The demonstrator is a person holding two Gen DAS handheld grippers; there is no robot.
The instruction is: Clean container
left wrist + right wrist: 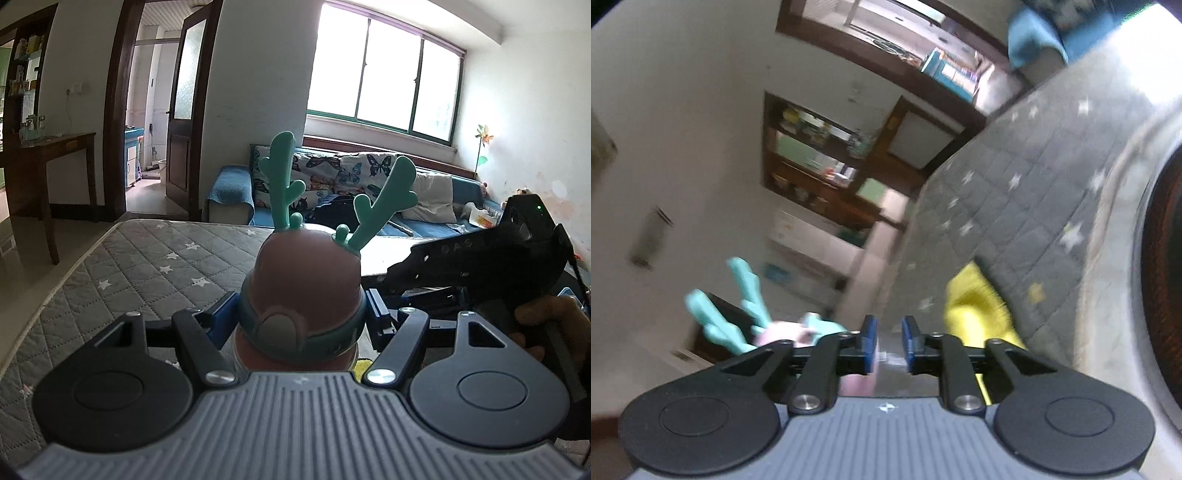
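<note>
Clamped between the left gripper's (301, 314) blue pads, a pink bottle with teal antlers (304, 280) stands upright above the grey star-quilted mattress (147, 266). Right gripper (889, 341) released, beside a yellow cloth (975, 306).

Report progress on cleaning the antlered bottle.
Done: the left gripper is clamped on the pink bottle, holding it upright above the grey mattress. In hand: the right gripper is slightly open and empty. Left: wiping; the yellow cloth lies on the mattress, ungrabbed. No cleaning result is visible.
</note>
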